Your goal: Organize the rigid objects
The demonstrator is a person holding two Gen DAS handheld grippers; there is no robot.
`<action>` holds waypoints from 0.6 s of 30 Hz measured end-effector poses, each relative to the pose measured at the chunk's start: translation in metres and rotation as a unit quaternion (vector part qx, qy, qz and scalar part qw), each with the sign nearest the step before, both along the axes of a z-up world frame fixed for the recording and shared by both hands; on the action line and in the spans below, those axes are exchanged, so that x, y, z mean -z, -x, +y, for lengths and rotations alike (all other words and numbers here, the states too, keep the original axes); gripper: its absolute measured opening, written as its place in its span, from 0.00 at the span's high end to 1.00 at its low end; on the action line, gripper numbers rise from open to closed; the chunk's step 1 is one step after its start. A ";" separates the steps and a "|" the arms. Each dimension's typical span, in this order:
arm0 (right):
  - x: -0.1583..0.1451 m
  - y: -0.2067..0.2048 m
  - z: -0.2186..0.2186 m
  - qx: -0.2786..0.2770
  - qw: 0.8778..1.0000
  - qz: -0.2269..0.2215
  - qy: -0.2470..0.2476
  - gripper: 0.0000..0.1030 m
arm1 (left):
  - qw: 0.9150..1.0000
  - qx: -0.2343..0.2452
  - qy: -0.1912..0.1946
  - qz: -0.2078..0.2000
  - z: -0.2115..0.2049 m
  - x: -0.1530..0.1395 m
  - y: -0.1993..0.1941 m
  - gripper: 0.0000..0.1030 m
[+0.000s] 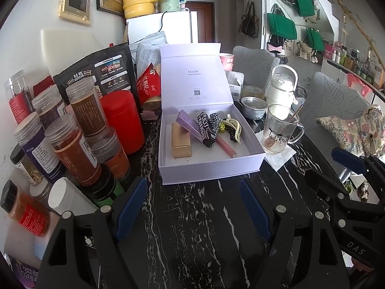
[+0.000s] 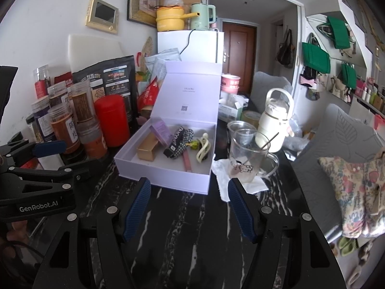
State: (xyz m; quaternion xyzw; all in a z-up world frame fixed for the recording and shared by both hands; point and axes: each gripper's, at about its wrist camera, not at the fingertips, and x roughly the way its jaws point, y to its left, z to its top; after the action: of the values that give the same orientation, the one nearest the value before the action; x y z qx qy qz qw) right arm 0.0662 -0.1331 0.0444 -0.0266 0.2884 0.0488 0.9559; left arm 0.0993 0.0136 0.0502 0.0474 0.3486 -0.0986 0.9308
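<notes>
A black marble-veined table [image 1: 211, 219] stood against a white wall [image 1: 31, 41] hung with a gold-framed panel [image 1: 75, 4]. Behind stood a white fridge [image 2: 204, 45], a brown door [image 2: 238, 48], grey leaf-patterned chairs [image 1: 336, 106] and green bags [image 2: 315, 59] in daylight

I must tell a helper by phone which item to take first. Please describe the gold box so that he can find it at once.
Find the open pale purple gift box in the middle of the dark marble table. The gold box lies inside along its left wall, under one end of a leaning purple carton. It is the only shiny gold block there.
</notes>
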 end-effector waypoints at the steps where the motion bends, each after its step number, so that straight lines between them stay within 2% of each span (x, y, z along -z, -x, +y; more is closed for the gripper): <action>1: 0.000 0.000 0.000 0.000 1.000 0.000 0.000 0.35 | 1.000 0.001 0.002 0.001 0.000 0.000 0.000 0.23; 18: 0.006 -0.006 0.000 0.008 1.000 0.010 0.004 0.33 | 1.000 0.007 -0.006 0.022 -0.003 0.013 -0.012 0.23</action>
State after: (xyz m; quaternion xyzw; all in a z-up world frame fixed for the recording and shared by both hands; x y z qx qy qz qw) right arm 0.0723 -0.1330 0.0384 -0.0280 0.2982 0.0399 0.9533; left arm 0.1110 0.0109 0.0371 0.0533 0.3694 -0.1036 0.9219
